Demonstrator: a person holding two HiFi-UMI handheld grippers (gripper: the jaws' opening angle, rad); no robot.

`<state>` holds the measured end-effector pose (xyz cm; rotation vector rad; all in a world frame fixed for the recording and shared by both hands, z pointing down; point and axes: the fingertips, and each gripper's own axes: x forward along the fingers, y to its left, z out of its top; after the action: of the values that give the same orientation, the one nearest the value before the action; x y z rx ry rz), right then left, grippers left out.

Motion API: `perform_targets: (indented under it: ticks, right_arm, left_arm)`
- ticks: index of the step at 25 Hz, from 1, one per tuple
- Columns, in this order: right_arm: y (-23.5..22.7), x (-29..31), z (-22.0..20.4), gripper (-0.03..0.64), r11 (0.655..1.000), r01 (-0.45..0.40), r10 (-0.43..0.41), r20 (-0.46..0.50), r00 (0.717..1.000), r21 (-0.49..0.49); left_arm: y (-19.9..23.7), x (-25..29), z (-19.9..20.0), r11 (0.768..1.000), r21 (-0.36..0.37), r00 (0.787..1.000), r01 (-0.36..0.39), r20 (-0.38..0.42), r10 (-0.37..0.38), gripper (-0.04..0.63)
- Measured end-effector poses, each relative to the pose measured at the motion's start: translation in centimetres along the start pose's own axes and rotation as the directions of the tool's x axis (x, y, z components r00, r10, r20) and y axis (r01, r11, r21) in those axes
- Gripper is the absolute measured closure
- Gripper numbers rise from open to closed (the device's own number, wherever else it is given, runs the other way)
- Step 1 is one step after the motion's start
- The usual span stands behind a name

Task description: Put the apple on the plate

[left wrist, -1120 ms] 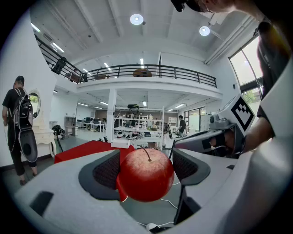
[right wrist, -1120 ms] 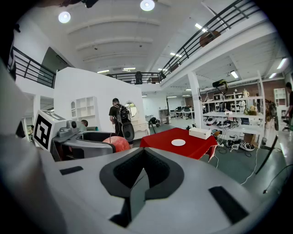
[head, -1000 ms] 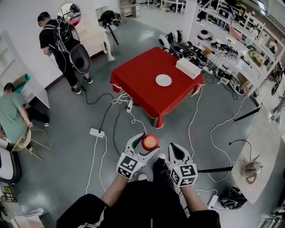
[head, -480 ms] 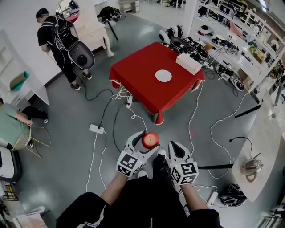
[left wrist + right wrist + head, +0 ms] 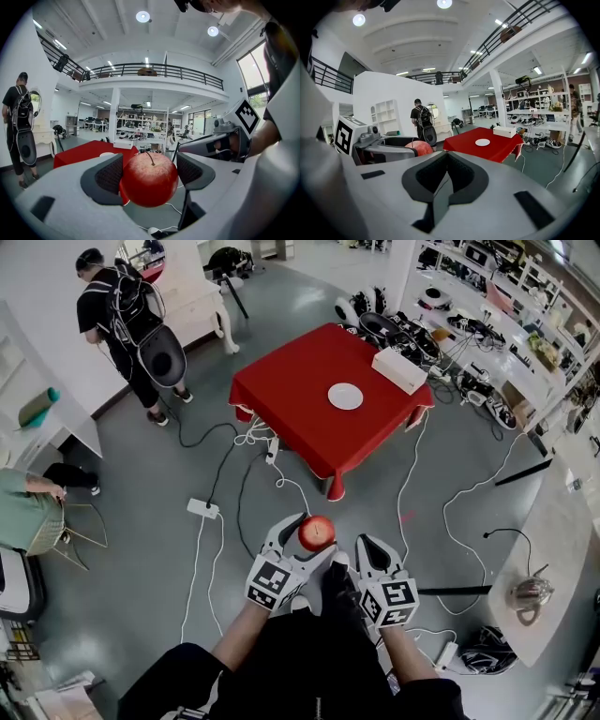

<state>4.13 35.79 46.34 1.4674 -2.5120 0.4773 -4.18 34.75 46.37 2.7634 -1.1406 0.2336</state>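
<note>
As a person stands on a grey workshop floor with a tool in each hand, the left gripper (image 5: 306, 540) pinches an apple (image 5: 150, 179) between its two dark padded jaws, one pad against each flank of the fruit. The apple is round and deep red with a glossy, faintly speckled skin, and a thin brown stem points up from its dimple. It is held in the air above the floor, not on any surface. The right gripper (image 5: 440, 183), just beside it at 3 o'clock, has its jaws pressed together with nothing between them.

A white plate (image 5: 345, 396) lies well apart from the apple at 12 o'clock in the head view, near the middle of a table (image 5: 291, 418) draped in red cloth. A white box (image 5: 399, 370) sits on the cloth at 2 o'clock from the plate. White cables (image 5: 281, 486) trail across the floor between table and grippers, and a person with a backpack (image 5: 131, 324) stands at 10 o'clock.
</note>
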Motion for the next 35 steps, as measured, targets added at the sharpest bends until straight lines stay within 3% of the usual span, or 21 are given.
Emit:
perform_targets:
  ticks: [17, 35]
  right_arm:
    - [-0.7, 1.5, 0.7, 0.606, 1.000, 0.011, -0.011, 0.001, 1.000, 0.022]
    - [-6.6, 6.0, 2.2, 0.606, 0.998, 0.020, -0.018, -0.037, 0.999, 0.055]
  left_arm:
    - [1.9, 1.1, 0.2, 1.000, -0.004, 1.000, 0.010, -0.012, -0.010, 0.235]
    - [5.2, 8.8, 0.6, 0.999, -0.028, 0.999, 0.025, -0.047, -0.027, 0.235]
